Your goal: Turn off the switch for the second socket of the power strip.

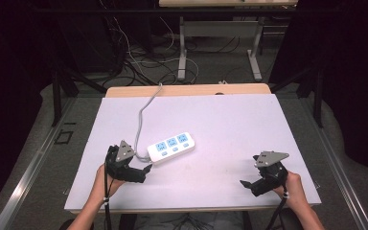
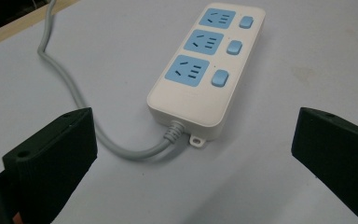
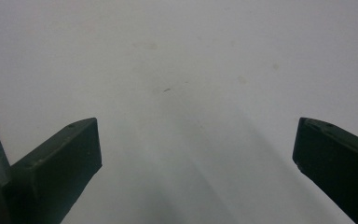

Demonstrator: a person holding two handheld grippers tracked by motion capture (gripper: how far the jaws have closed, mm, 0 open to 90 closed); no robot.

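Note:
A white power strip (image 1: 171, 148) with three blue sockets and blue switches lies on the white table top, left of centre. Its grey cable (image 1: 143, 112) runs off the far edge. My left gripper (image 1: 143, 172) sits just short of the strip's cable end, open, with nothing between its jaws. In the left gripper view the power strip (image 2: 208, 65) lies straight ahead, its cable (image 2: 74, 93) curving left past my left gripper (image 2: 193, 140). My right gripper (image 1: 247, 184) rests open near the front right of the table. In the right gripper view my right gripper (image 3: 196, 149) faces bare table.
The white board (image 1: 230, 124) rests on a wooden table whose edge shows at the back (image 1: 187, 90). Beyond it the floor holds tangled cables (image 1: 139, 57) and the legs of another desk (image 1: 182, 52). Dark curtains flank both sides.

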